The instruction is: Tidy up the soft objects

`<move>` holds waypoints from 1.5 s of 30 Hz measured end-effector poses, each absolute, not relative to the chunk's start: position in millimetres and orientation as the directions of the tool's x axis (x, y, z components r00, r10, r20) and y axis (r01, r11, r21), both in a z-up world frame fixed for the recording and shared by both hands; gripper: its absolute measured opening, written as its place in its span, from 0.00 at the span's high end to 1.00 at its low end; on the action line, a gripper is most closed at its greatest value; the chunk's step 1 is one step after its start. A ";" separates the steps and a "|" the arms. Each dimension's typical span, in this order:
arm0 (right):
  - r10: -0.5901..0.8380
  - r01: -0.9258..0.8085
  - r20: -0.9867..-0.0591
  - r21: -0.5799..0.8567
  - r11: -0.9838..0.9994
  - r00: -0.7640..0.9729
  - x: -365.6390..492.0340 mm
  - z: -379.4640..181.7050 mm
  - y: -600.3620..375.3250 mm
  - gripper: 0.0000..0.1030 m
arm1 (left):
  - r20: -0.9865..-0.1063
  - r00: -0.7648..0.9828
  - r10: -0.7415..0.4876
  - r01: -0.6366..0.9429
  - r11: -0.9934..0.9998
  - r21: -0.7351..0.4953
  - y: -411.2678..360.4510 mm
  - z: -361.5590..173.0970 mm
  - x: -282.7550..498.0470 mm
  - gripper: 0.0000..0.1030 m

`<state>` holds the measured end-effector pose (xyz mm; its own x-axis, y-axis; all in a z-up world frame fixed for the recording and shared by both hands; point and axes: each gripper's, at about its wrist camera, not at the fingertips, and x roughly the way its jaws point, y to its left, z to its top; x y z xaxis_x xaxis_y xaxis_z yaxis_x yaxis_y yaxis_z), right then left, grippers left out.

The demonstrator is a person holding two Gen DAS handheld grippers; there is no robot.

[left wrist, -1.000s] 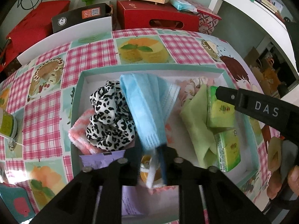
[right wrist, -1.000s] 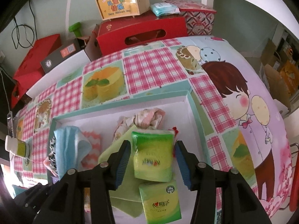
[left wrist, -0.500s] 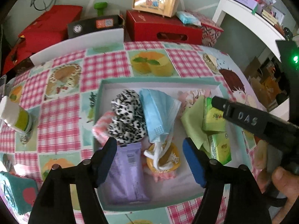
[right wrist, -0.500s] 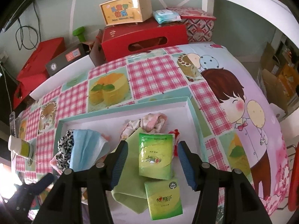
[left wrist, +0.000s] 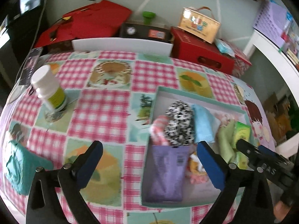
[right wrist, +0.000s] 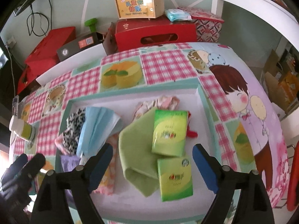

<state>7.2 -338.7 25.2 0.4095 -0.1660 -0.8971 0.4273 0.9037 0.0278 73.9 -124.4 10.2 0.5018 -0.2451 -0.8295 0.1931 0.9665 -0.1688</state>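
Observation:
A teal-rimmed white tray (right wrist: 134, 93) holds the soft things: a blue face mask (right wrist: 97, 125), a leopard-print scrunchie (right wrist: 72, 130), a green cloth (right wrist: 138, 153), two green tissue packs (right wrist: 169, 130) and a purple packet (left wrist: 167, 171). The tray also shows in the left wrist view (left wrist: 196, 96). My left gripper (left wrist: 149, 163) is open and empty above the tray's left edge. My right gripper (right wrist: 152, 165) is open and empty above the tissue packs and the green cloth.
A white-capped bottle (left wrist: 49, 89) lies tilted on the checked tablecloth at the left. A teal object (left wrist: 15, 168) sits at the near left edge. Red boxes (right wrist: 155, 32) and a yellow carry box (right wrist: 139, 4) stand behind the table.
My left gripper let go of the blue mask into the tray, opened, and swung back and to the left. My right gripper opened off the tissue pack and drew back a little.

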 end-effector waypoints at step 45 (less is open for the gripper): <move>-0.106 0.212 -0.923 -0.028 0.977 0.369 -64.7 6.0 -235.6 0.13 | -0.893 0.450 -0.001 0.063 0.998 0.030 -47.5 -19.4 -12.7 0.02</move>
